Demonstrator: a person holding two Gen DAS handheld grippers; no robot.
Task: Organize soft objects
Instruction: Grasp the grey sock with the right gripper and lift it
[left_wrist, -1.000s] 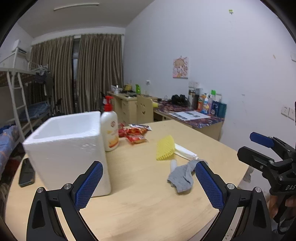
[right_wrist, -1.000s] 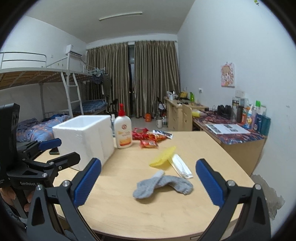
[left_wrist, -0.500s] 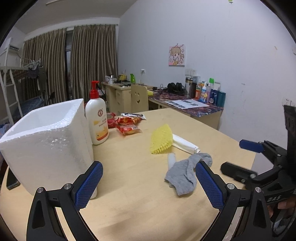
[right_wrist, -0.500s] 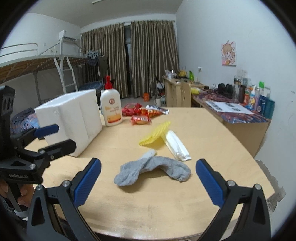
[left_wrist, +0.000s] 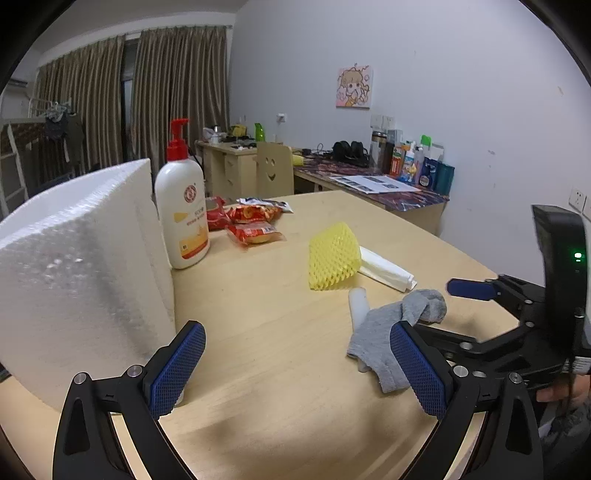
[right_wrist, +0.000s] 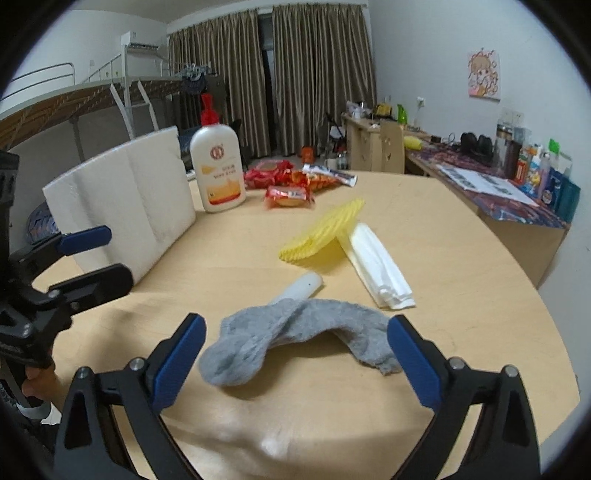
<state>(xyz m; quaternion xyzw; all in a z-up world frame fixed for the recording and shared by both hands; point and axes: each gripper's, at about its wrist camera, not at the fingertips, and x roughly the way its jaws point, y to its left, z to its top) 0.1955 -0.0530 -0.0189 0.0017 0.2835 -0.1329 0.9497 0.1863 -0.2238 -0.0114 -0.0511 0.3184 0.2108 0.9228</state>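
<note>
A crumpled grey sock (right_wrist: 258, 339) lies on the round wooden table (right_wrist: 461, 295), between the jaws of my right gripper (right_wrist: 295, 321). Those jaws are closing, and the pads stand clear of the cloth. Just behind the sock lie a white foam tube (right_wrist: 303, 286), a yellow foam net (right_wrist: 325, 232) and a folded white plastic bag (right_wrist: 376, 266). My left gripper (left_wrist: 295, 328) is open over bare table, with the sock (left_wrist: 384, 332) by its right finger and a white styrofoam box (left_wrist: 74, 277) at its left.
A lotion pump bottle (left_wrist: 183, 206) stands beside the box, with red snack packets (left_wrist: 255, 232) behind it. The table edge curves away on the right, close to the sock. Desks with bottles line the far wall.
Both grippers have dropped and moved forward over the table. The sock now sits between the right gripper's jaws. The box has come much closer on the left.
</note>
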